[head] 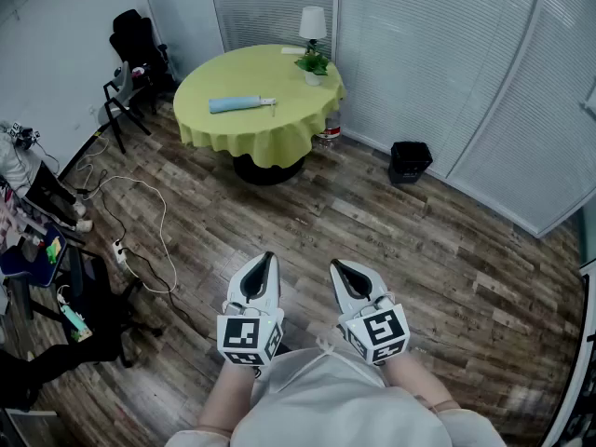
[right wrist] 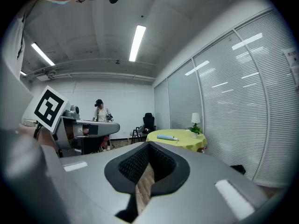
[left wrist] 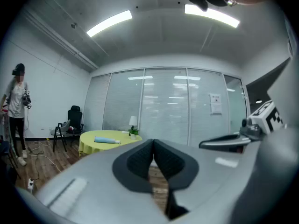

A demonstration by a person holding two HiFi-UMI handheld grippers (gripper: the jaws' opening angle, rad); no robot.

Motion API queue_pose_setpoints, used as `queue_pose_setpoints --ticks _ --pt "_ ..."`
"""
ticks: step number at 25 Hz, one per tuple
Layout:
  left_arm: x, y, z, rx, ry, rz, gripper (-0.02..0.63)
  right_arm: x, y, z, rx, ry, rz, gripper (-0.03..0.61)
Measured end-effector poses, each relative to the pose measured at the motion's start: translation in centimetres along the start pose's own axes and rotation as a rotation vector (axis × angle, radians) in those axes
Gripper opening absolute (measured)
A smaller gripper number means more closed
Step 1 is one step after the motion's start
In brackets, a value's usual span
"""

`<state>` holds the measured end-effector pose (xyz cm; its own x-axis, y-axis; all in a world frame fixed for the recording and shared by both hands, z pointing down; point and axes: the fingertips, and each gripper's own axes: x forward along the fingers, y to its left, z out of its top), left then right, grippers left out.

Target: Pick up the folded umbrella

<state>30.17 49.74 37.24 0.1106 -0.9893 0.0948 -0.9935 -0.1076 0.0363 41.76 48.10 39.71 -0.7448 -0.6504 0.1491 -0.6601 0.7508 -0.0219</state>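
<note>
Across the room, beyond a stretch of brown wood-plank floor (head: pixel 419 250), stands a round surface (head: pixel 244 134) draped in a yellow-green cloth, close to a wall of white blinds. A black office chair (head: pixel 138 49) sits to its left in the head view, and a small black waste bin (head: pixel 410 161) stands on the floor to its right. At the far edge of the surface are a white table lamp (head: pixel 313 24) and a small green potted plant (head: pixel 314 63). The folded light-blue umbrella (head: pixel 240 104) lies flat on the cloth on the near-left part of the surface, well apart from both grippers and touched by neither. In the left gripper view it shows far off, to the left of the fingers (left wrist: pixel 138 162). In the right gripper view it shows far off, just to the right of them.

The left gripper (head: pixel 268 257) and the right gripper (head: pixel 337 266) are held side by side near the person's body, over bare floor, pointing towards the surface. Both pairs of fingers are closed tip to tip, holding nothing and touching nothing.
</note>
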Motion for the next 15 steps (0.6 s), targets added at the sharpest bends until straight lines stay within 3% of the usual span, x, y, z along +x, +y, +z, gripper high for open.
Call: queue_pose_setpoints --ticks 15 --pt "1.8 1.5 -2.0 -0.041 0.038 0.022 0.006 1.9 -1.3 -1.2 0.032 0.021 -0.016 0.0"
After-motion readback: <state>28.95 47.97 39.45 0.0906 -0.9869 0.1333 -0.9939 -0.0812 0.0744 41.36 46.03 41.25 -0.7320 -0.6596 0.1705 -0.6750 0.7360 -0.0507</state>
